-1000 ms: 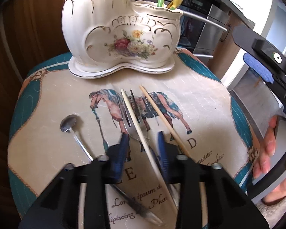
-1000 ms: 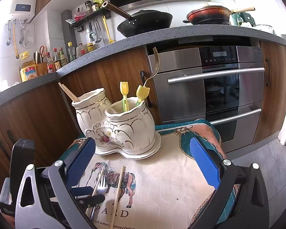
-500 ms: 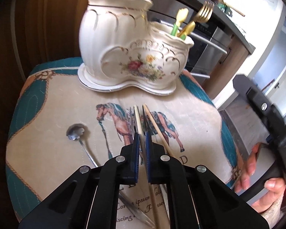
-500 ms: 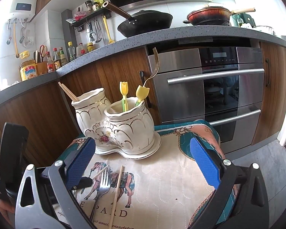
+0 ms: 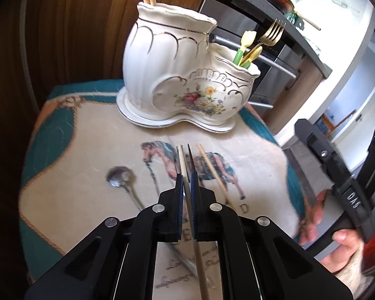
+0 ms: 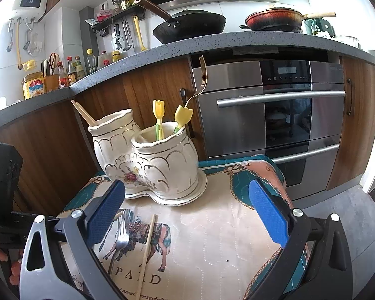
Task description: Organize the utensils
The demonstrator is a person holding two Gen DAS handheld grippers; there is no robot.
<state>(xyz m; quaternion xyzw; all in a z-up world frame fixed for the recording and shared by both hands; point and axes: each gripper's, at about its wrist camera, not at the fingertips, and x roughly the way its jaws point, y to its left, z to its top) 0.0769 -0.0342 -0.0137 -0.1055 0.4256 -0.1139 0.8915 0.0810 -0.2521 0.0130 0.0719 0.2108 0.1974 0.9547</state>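
Above the horse cloth (image 5: 92,135), left gripper (image 5: 185,187) now clamped on, seemingly, one chopstick (image 5: 182,161), newly lifted; right gripper (image 6: 187,215) wide.

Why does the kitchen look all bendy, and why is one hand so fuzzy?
Right wrist view: the fisheye lens bows the countertop and oven into curves, with dark corners. Left wrist view: the hand at the right edge is smeared by motion blur, the doorway behind is washed out by bright daylight, and the wooden cabinet at left sinks into shadow.
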